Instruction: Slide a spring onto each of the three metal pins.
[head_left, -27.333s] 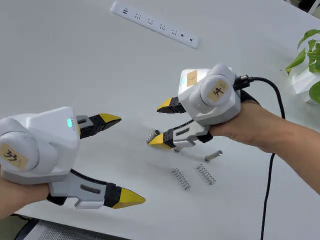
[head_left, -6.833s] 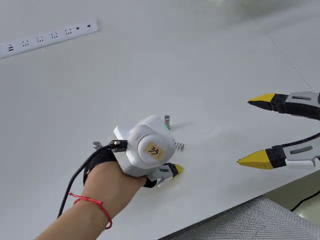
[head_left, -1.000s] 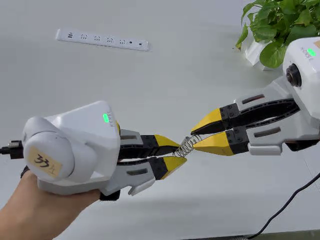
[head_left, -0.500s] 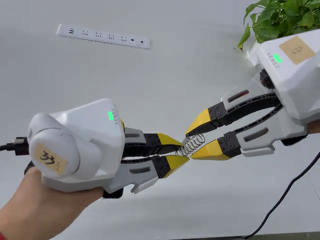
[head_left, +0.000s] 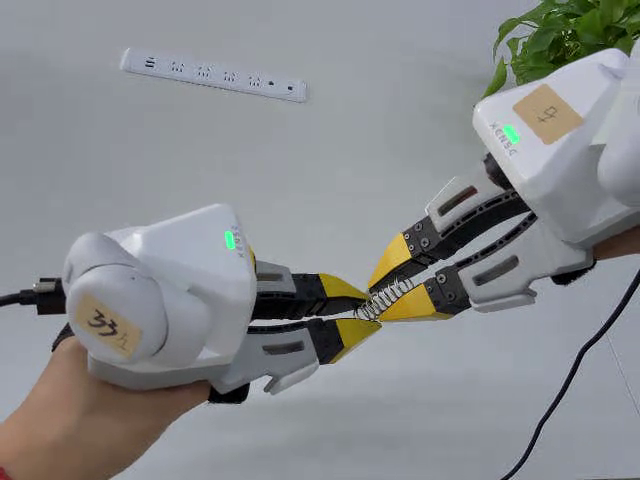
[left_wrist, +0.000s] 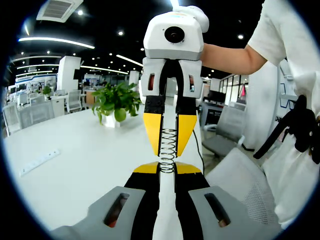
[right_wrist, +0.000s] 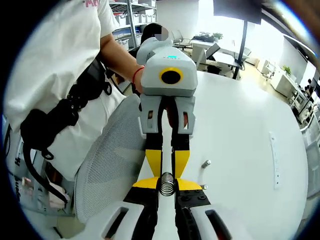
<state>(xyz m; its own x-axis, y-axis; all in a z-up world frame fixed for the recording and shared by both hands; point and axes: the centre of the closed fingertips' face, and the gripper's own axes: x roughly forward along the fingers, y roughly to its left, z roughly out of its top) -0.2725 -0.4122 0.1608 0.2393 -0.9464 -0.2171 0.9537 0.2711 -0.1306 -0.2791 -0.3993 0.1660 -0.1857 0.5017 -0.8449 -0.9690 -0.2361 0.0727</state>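
The spring (head_left: 387, 297) hangs in the air above the white counter (head_left: 330, 160), stretched slantwise between the two grippers, which meet tip to tip. The left gripper (head_left: 368, 311), gripped by a hand (head_left: 70, 425), comes at the spring from its lower end; its jaws are drawn nearly together, with that end of the coil nipped between the yellow tips. Whether anything else sits inside those jaws cannot be made out. The right gripper (head_left: 378, 300) reaches in from the spring's upper end, and its jaws stand narrow, one yellow tip pressed along each side of the coil. In the left gripper view the spring (left_wrist: 167, 150) runs straight up from that gripper's own tips (left_wrist: 167, 168) into the tips of the right gripper (left_wrist: 167, 146) facing it. In the right gripper view the spring (right_wrist: 166, 185) shows end-on as a small ring seated between that gripper's own tips (right_wrist: 167, 184), with the left gripper (right_wrist: 167, 161) pointing back at it from beyond. In the same view two metal pins (right_wrist: 205, 163) (right_wrist: 203, 187) stand upright on the counter just right of the spring. A power strip (head_left: 215, 75) lies on the counter well beyond the spring, a potted plant (head_left: 560, 28) sits far off past the spring's upper end, and a black cable (head_left: 575, 375) trails down below the right gripper.
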